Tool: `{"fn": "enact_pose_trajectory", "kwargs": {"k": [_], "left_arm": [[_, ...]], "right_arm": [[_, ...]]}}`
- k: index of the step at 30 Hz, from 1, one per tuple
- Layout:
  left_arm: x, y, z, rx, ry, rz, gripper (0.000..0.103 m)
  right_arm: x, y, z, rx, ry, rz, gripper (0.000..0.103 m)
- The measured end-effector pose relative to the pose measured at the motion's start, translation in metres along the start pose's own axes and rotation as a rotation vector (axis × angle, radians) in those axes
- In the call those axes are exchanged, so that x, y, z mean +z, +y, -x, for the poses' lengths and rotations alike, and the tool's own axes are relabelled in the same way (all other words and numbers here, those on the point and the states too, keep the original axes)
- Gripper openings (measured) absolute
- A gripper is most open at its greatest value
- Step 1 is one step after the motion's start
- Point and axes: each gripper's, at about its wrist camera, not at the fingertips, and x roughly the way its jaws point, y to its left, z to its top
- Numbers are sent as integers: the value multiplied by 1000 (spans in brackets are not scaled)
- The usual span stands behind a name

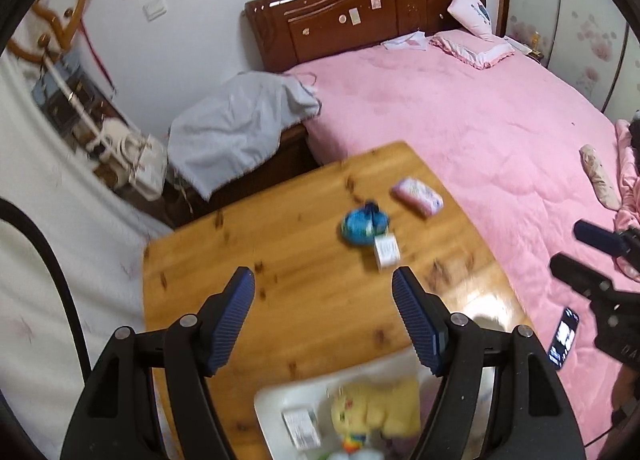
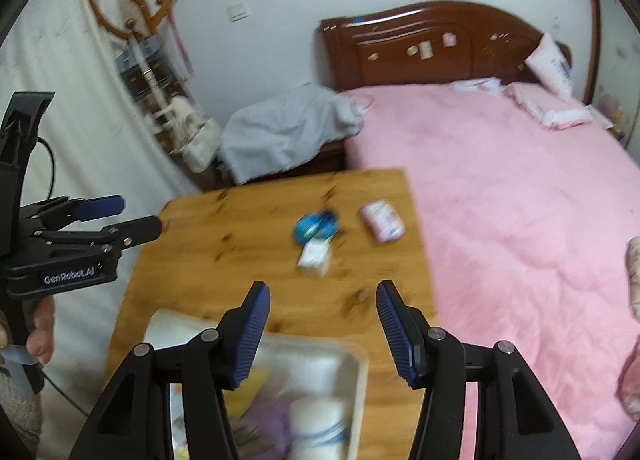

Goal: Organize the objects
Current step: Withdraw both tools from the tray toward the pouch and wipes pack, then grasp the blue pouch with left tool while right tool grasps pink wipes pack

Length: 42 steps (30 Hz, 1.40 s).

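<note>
On the wooden table (image 1: 280,260) (image 2: 240,220) lie a blue round bundle (image 1: 364,225) (image 2: 316,227), a small white box (image 1: 386,251) (image 2: 314,256) and a pink packet (image 1: 417,196) (image 2: 381,220). A white bin (image 1: 272,416) (image 2: 356,376) at the near edge holds a yellow plush toy (image 1: 376,408), a white carton (image 1: 300,426) and a white roll (image 2: 318,428). My left gripper (image 1: 324,316) is open and empty above the table. My right gripper (image 2: 323,324) is open and empty above the bin's far rim. Each gripper shows in the other's view (image 2: 132,216) (image 1: 576,248).
A bed with a pink cover (image 1: 460,120) (image 2: 500,180) runs along the table's right side. A phone (image 1: 563,338) lies on it. A grey cloth (image 1: 240,120) drapes over the bedside. A coat rack (image 2: 140,20) stands at the back left.
</note>
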Motion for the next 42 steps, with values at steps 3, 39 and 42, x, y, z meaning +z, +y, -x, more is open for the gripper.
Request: {"fn": "enact_pose_trajectory", "kwargs": {"k": [3, 39, 42], "left_arm": [[34, -3, -15, 16, 0, -5, 75], [38, -49, -292, -147, 396, 84, 81], [36, -44, -298, -163, 409, 110, 81]], "right_arm": [[35, -21, -6, -38, -13, -36, 56], [39, -75, -278, -87, 340, -148, 56], [37, -77, -286, -83, 351, -162, 55]]}}
